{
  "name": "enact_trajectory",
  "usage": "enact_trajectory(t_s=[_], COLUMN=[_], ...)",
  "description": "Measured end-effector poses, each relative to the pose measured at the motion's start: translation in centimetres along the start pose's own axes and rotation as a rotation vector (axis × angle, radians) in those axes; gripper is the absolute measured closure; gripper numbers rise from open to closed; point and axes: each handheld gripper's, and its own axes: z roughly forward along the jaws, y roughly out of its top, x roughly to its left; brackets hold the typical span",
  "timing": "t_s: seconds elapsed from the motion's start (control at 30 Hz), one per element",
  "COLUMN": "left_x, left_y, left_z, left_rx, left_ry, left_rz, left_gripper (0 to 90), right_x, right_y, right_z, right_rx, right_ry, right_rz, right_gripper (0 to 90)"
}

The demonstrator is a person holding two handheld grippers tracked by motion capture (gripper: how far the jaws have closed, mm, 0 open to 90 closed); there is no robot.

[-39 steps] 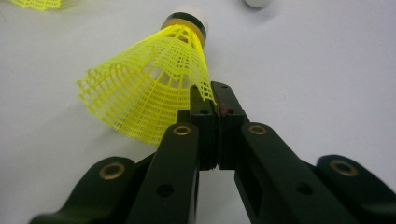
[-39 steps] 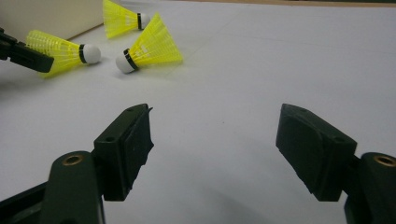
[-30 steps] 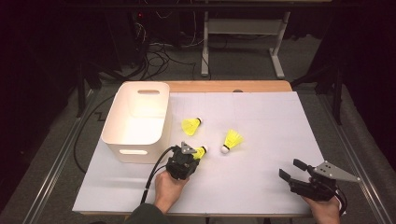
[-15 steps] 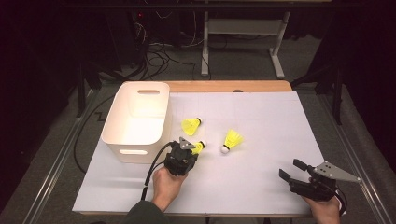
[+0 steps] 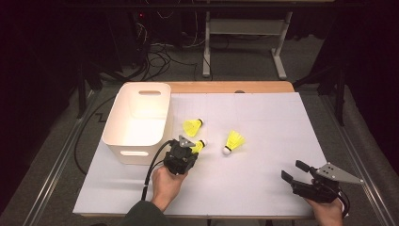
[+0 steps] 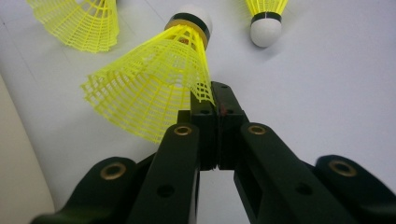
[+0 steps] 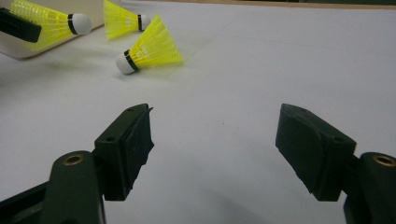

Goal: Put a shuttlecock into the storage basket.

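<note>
White paper (image 5: 263, 183) covers the table, where a yellow shuttlecock (image 6: 154, 84) is pinched by its skirt rim in the left gripper (image 6: 215, 100) beside a white bin (image 5: 136, 122); the right gripper (image 7: 215, 140) is held agape.

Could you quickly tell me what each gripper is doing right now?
Left gripper: shut on the skirt edge of a yellow shuttlecock.
Right gripper: open, holding nothing.

I can't find any words, numbers, labels or signs to read here. The yellow shuttlecocks, the white bin and the white sheet on the table all look plain, with nothing written on them.
</note>
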Motion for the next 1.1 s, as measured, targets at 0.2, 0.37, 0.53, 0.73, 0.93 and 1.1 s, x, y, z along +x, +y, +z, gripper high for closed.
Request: enact_trajectory(t_s=[0.2, 0.37, 0.53, 0.73, 0.93, 1.1], left_x=[0.1, 0.2, 0.3, 0.5, 0.6, 0.7], left_y=[0.3, 0.7, 0.8, 1.1, 1.6, 2.0], left_z=[-0.2, -0.6, -0.8, -1.1, -1.3, -1.3], left_rx=[0.004, 0.001, -0.002, -0.003, -0.006, -0.003], left_ry=[0.003, 0.01, 0.011, 0.004, 0.0, -0.003], left_rz=[-0.004, -0.008, -0.016, -0.019, -0.021, -0.023], left_gripper=[89.1, 89.0, 89.0, 89.0, 89.0, 89.0], right_x=[0.0, 0.0, 0.0, 0.0, 0.0, 0.0], right_y=[0.0, 0.0, 0.0, 0.0, 0.0, 0.0], right_z=[0.0, 0.1, 0.1, 0.1, 0.1, 0.1], right_rx=[0.003, 0.006, 0.004, 0.007, 0.006, 0.005], right_ry=[0.003, 0.005, 0.006, 0.005, 0.005, 0.005], right_rz=[0.005, 0.0, 0.001, 0.0, 0.0, 0.0], right_gripper=[27.4, 27.4, 27.4, 27.4, 27.4, 27.4])
